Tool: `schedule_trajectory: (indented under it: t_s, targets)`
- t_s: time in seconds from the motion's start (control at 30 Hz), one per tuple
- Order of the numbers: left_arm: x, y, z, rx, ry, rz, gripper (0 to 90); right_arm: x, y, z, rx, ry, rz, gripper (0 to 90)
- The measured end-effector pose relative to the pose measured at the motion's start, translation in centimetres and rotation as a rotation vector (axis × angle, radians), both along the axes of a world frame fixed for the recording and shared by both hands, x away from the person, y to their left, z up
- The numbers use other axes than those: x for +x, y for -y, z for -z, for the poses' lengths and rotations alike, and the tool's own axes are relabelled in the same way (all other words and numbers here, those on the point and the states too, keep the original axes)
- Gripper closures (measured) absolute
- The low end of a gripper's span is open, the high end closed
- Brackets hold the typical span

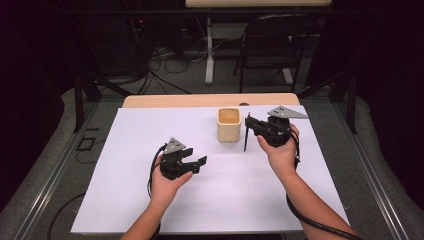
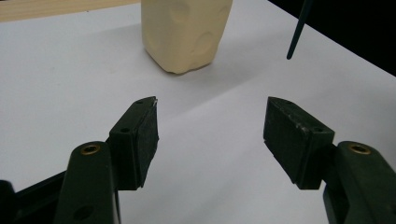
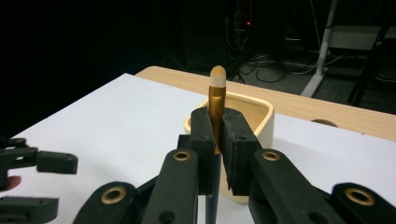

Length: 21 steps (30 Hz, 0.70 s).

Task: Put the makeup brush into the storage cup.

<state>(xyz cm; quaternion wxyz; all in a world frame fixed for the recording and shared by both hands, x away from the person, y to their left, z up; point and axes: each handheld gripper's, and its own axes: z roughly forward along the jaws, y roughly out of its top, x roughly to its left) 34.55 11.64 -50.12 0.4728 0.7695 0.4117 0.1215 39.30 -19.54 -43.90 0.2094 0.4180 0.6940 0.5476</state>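
A plain white sheet (image 1: 150, 200) covers the desk (image 1: 165, 100), whose far edge shows light wood. The cup (image 1: 228, 126) is pale cream, unpatterned, with a tan inside. The brush (image 3: 215, 100) has a gold ferrule, a pale beige tip and a dark handle. Both the left tool (image 2: 210, 133) and the right tool (image 3: 215, 151) are matt black with brass-coloured rivets; each carries a grey plate.

I see a matt cream cup (image 1: 229, 125), probably ceramic, a brush (image 3: 216, 105) with glossy gold metal ferrule, and matt white paper sheet (image 1: 150, 150) on wood.
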Motion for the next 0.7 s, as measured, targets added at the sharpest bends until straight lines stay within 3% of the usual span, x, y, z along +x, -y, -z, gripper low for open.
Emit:
schedule_trajectory:
  t_s: [0.7]
  targets:
    - [-0.4, -0.9, -0.1, -0.004, 0.001, -0.028, 35.6, 4.5, -0.2, -0.4, -0.044, -0.003, 0.084, 83.8]
